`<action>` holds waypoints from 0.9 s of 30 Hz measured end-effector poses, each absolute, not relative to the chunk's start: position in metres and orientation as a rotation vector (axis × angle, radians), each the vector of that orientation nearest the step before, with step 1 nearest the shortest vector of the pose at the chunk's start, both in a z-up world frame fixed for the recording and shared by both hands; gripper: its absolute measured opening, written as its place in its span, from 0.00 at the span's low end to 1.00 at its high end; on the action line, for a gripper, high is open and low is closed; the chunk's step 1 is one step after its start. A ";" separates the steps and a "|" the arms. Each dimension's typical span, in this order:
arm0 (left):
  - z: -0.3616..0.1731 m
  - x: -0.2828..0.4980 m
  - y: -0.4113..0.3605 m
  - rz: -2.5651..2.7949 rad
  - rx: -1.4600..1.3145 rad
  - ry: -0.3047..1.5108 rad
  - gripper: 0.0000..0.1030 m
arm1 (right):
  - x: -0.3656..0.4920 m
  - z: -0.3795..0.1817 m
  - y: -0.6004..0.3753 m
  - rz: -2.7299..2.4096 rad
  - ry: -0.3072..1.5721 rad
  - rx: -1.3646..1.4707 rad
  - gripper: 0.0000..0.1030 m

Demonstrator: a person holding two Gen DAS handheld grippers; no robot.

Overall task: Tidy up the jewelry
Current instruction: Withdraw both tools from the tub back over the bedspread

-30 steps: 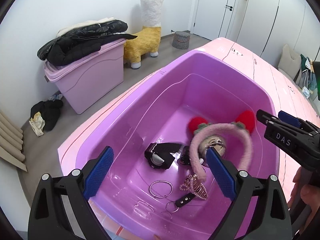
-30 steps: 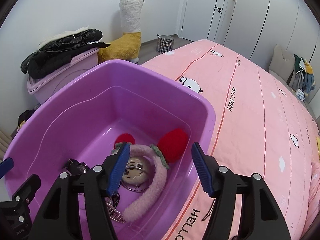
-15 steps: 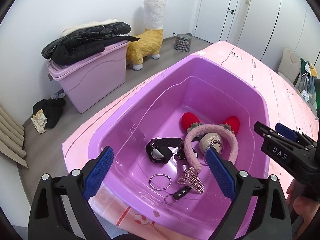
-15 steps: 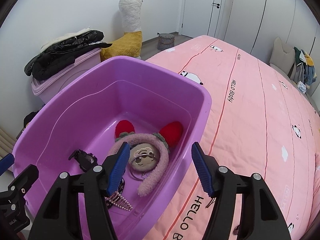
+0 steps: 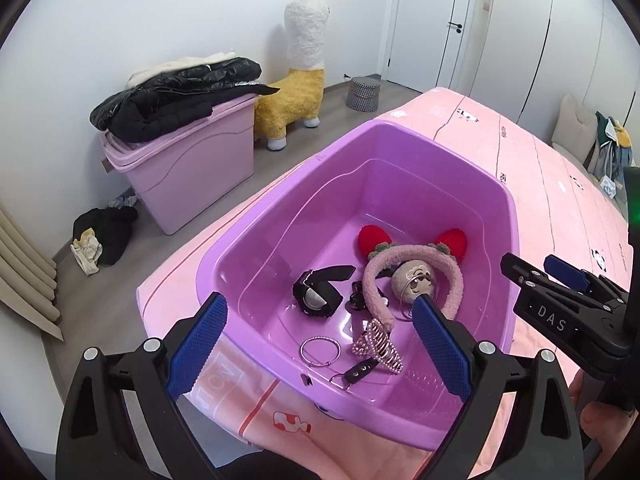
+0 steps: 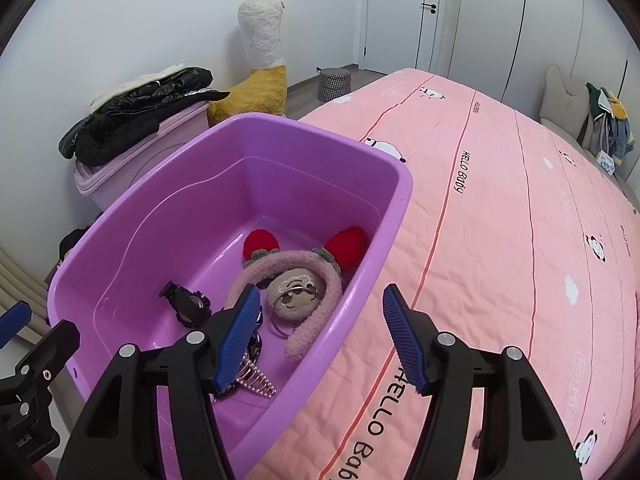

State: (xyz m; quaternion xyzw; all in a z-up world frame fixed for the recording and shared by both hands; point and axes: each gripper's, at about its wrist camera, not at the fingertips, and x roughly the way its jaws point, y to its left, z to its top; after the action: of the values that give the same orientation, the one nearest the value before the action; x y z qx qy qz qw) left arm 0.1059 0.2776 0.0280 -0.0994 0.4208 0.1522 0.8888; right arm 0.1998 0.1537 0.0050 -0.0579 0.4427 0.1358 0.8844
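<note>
Both the left tongs (image 5: 318,354) and right tongs (image 6: 320,338) are backing up and away from the purple tub (image 5: 400,140) on the bed (image 6: 500,220), gaping wide and carrying nothing, while the jewelry (image 5: 378,344) is lying on the tub floor, suggesting sorting is wrapping up.

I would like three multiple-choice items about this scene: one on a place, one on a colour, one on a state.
1. Where does the fuzzy headband lie?
A. in the purple tub
B. on the bed cover
C. on the floor

2. What colour are the headband's two pompoms?
A. blue
B. red
C. yellow

3. How is the left claw?
A. shut on the bangle
B. shut on the watch
C. open, holding nothing

1 A: it rests on the tub's bottom.
2 B: both show red.
3 C: its fingers stand apart, nothing between them.
</note>
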 end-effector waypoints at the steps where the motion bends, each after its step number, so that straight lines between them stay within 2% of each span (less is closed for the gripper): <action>1: 0.029 0.104 0.276 0.315 -0.206 0.876 0.89 | 0.197 0.006 0.152 0.283 0.922 -0.118 0.59; 17: 0.035 0.062 0.231 0.262 -0.163 0.878 0.89 | 0.148 0.009 0.090 0.245 0.928 -0.017 0.59; 27: 0.024 0.050 0.182 0.163 -0.136 0.909 0.89 | 0.099 -0.010 0.019 0.162 0.945 0.065 0.61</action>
State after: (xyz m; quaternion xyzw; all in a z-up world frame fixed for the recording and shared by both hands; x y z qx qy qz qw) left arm 0.0498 0.1819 0.0237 -0.0654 0.4380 0.0788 0.8931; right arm 0.0987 0.0194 -0.0096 0.0311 0.4544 0.0781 0.8868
